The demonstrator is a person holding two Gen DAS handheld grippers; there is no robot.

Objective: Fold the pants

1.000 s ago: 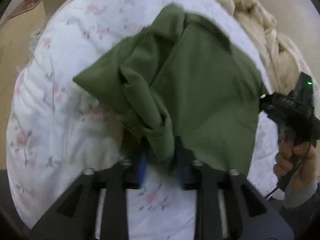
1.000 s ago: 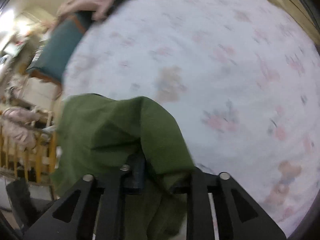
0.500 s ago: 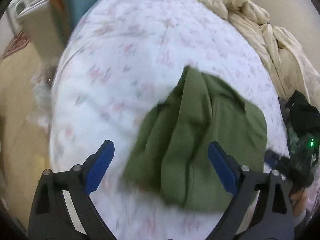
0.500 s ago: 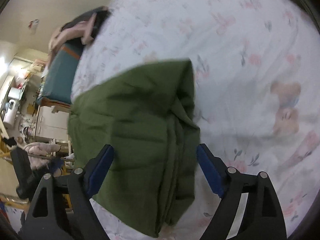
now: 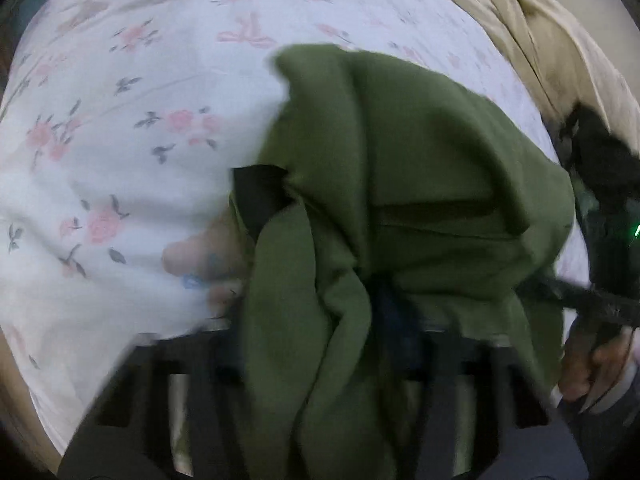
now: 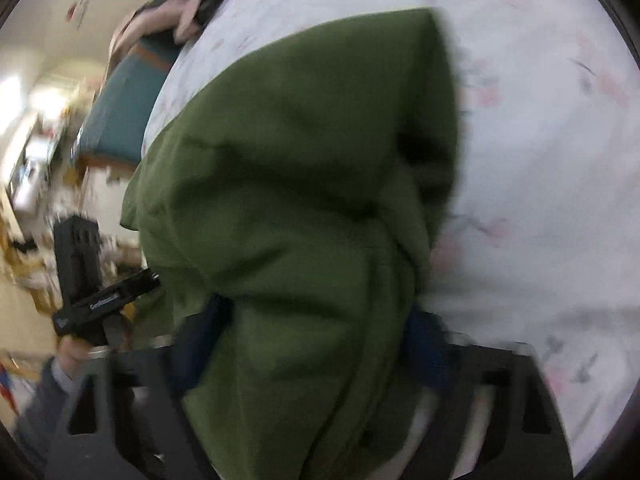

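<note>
The left gripper (image 5: pixel 320 320) is presenting a black frame of flat, angular struts with cut-out openings. A dark blue pad (image 5: pixel 394 312) is showing on one finger. Its jaws are closing, with the green pants (image 5: pixel 420 160) between them.

The right gripper (image 6: pixel 320 328) is presenting the same black strut frame, and blue pads (image 6: pixel 424 332) are lining both fingers. Its jaws are also closing, with the pants between them.

In the left wrist view, the right gripper's black body is showing a small lit green lamp (image 5: pixel 636 232). In the right wrist view, the left gripper's black bar is carrying white lettering (image 6: pixel 106 300), too blurred to read.

The person is wearing grey sleeves (image 6: pixel 44 392).
</note>
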